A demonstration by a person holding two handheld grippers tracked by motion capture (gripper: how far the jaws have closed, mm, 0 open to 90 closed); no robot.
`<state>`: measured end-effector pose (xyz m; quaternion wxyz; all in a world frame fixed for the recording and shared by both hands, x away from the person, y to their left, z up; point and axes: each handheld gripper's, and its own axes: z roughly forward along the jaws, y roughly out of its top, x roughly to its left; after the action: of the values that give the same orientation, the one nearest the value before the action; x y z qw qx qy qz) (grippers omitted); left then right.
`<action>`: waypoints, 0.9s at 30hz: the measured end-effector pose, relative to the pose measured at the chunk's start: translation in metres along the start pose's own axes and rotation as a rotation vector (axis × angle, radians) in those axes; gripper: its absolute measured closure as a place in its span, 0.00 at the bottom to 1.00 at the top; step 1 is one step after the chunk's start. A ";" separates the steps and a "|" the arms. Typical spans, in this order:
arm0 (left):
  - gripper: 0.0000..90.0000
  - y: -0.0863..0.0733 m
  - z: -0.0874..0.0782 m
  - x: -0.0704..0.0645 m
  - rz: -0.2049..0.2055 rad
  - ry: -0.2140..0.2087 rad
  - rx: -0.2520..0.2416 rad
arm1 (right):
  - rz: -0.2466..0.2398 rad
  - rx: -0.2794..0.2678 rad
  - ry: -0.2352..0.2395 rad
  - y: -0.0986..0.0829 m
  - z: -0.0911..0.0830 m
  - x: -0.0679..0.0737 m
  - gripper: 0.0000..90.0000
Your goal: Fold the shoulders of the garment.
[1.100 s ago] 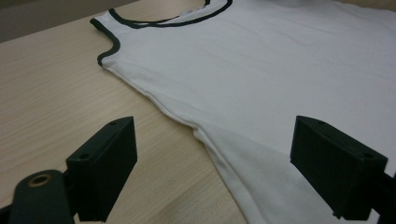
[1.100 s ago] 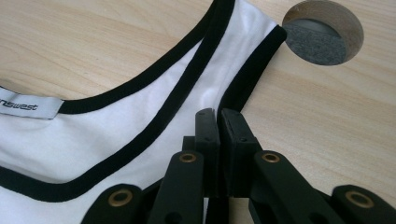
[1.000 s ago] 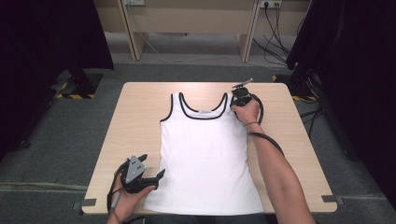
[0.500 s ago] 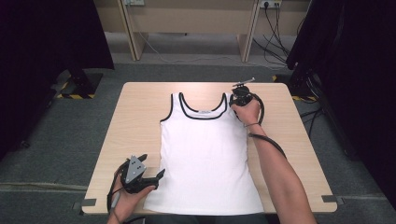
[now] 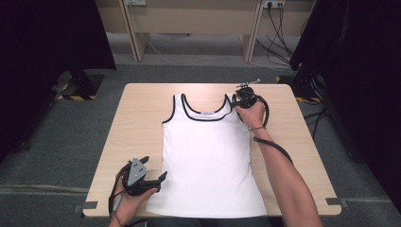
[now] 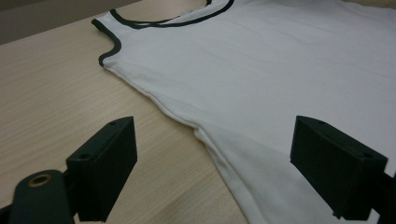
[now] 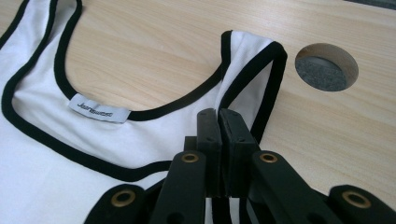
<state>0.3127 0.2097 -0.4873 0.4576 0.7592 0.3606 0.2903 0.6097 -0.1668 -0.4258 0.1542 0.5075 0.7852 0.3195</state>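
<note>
1. Right gripper (image 7: 218,114): jaws pressed together on the shoulder strap (image 7: 254,60) of the tank top (image 5: 208,156), apparently nipping its black-trimmed cloth, though the bite itself sits hidden behind the pads.
2. Left gripper (image 6: 212,133): jaws spread wide, one over bare table (image 5: 142,123), the other over white cloth, the garment's side edge running between them near the bottom corner.
3. Probable step: securing two corners of one half before folding or lifting.
4. To do it well:
   - lower the left jaws until the under one slides beneath the edge, then close on both layers, not just the top one
   - take a deep enough bite that the thin knit cannot slip out
   - hold the right pinch firm and low until the left has closed
   - move both together, level, with light tension between them, so no crease runs across the front
5. Just beyond the right jaws: strap end curled up slightly, a round cable hole (image 7: 327,67) in the table close beside it; worth steering clear.
6. Farther out: scooped neckline edged in black, a small white label (image 7: 98,108) inside the back.
7. Whole garment: white, sleeveless, flat and smooth, neck away from the person, hem at the near edge, between the two grippers.
</note>
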 end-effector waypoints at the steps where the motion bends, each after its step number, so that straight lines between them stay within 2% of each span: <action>1: 0.15 0.000 0.000 0.000 -0.001 0.000 0.000 | -0.004 -0.001 0.001 0.000 -0.001 0.001 0.97; 5: 0.15 0.000 0.000 0.000 0.000 0.000 0.002 | -0.013 -0.008 0.013 -0.001 -0.005 0.003 0.97; 8: 0.15 0.000 0.000 0.000 0.000 0.001 0.002 | -0.015 -0.017 0.041 -0.002 -0.007 0.005 0.97; 16: 0.15 0.000 0.000 0.000 -0.001 0.001 0.001 | 0.009 -0.038 0.082 -0.002 -0.013 0.002 0.97; 20: 0.15 0.000 0.000 0.000 0.000 0.002 0.002 | -0.016 -0.053 0.104 -0.004 -0.018 0.006 0.97; 27: 0.15 0.000 0.000 0.000 0.003 0.003 0.003 | -0.077 -0.077 0.150 -0.009 -0.029 0.025 0.97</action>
<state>0.3127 0.2092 -0.4873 0.4555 0.7599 0.3605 0.2917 0.5764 -0.1570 -0.4083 0.1266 0.4454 0.8005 0.3805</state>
